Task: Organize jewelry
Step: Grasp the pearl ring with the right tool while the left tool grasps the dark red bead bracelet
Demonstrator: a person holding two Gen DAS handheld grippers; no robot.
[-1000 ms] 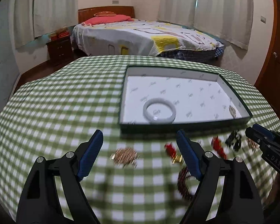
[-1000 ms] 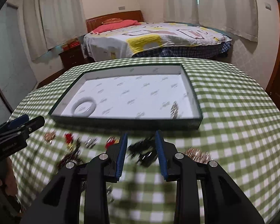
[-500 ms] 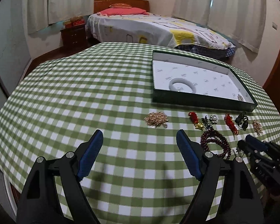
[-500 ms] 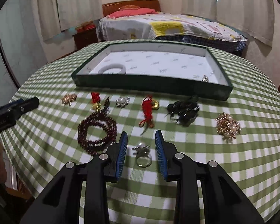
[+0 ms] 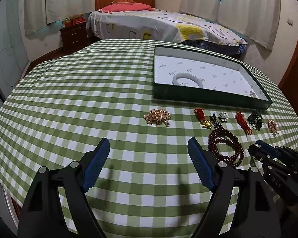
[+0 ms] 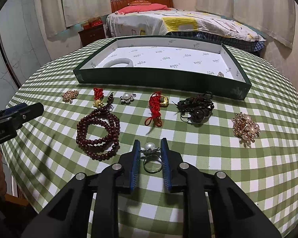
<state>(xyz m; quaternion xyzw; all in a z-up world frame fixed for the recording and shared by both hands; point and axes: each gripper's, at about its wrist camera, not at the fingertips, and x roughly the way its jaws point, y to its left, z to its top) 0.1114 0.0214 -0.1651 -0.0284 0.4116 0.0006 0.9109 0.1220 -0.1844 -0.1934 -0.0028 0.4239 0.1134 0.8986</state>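
A green tray with white lining (image 6: 161,78) (image 5: 208,101) holds a white bangle (image 6: 119,63) (image 5: 187,78) and a small brooch (image 6: 220,74). Several jewelry pieces lie on the checked cloth in front of it: dark red beads (image 6: 98,131) (image 5: 226,145), a red knot charm (image 6: 156,109), a black cord piece (image 6: 196,108), gold brooches (image 6: 246,128) (image 5: 158,117). My right gripper (image 6: 150,148) is narrowly open around a pearl ring (image 6: 151,158) on the cloth. My left gripper (image 5: 149,154) is wide open and empty above bare cloth.
A pearl flower brooch (image 6: 127,97) and a red-and-gold charm (image 6: 98,98) lie near the tray. The round table's edge (image 5: 2,178) curves close at the left. A bed (image 5: 161,25) and a nightstand (image 5: 73,33) stand behind.
Both grippers have pulled back from the tray toward the near table edge. The right gripper has come down around the pearl ring. The left stays wide open.
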